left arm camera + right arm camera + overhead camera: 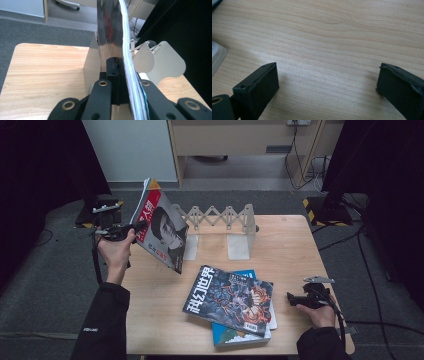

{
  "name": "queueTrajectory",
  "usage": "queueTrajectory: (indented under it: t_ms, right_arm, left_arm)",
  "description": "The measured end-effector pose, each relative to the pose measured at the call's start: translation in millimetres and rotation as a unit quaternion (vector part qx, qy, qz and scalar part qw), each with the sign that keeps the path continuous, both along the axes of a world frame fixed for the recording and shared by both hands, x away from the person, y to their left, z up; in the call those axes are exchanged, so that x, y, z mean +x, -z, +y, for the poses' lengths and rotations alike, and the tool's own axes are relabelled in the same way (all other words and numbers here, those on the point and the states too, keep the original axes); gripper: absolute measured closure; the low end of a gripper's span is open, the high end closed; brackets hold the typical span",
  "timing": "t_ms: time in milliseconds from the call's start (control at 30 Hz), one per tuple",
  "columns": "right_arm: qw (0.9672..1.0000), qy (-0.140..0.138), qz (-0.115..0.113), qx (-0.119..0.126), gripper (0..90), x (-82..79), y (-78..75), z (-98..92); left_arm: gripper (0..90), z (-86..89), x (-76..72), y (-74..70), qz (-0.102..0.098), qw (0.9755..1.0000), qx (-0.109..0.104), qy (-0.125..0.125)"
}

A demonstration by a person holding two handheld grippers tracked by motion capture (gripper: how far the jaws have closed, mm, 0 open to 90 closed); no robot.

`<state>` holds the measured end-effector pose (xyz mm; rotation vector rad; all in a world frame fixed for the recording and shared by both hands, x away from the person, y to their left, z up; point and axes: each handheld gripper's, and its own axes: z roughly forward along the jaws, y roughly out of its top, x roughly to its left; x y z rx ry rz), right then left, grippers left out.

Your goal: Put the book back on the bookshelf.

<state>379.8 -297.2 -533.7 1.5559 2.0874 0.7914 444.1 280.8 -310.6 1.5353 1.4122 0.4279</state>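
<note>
A person's left hand holds my left gripper (140, 226) above the table's far left corner, shut on the edge of a red-covered magazine (161, 231). The magazine hangs tilted in the air, just left of the white accordion book rack (220, 217). In the left gripper view the magazine (112, 30) stands edge-on between my jaws (122, 70), with the rack's rounded white plates (162, 62) behind it. My right gripper (291, 297) rests low at the table's right front. Its jaws (327, 82) stand wide open over bare wood.
A dark illustrated magazine (230, 300) lies on a blue book (235, 336) at the front middle of the wooden table (290, 245). Grey carpet, black stands and cables surround the table.
</note>
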Motion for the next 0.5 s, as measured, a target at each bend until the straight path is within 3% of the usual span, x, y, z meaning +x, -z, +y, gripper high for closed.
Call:
queueTrajectory:
  t_ms: [133, 500]
  right_arm:
    - [1.0000, 0.000, 0.000, 0.000, 4.0, 0.0, 0.0, 0.0]
    - [1.0000, 0.000, 0.000, 0.000, 3.9, 0.1, 0.0, 0.0]
  left_arm:
    - [86.3, -4.7, 5.6, 0.9, 0.002, 1.0000, 0.008, -0.004]
    - [86.3, -26.6, 24.1, -2.8, 0.004, 0.9975, 0.067, -0.024]
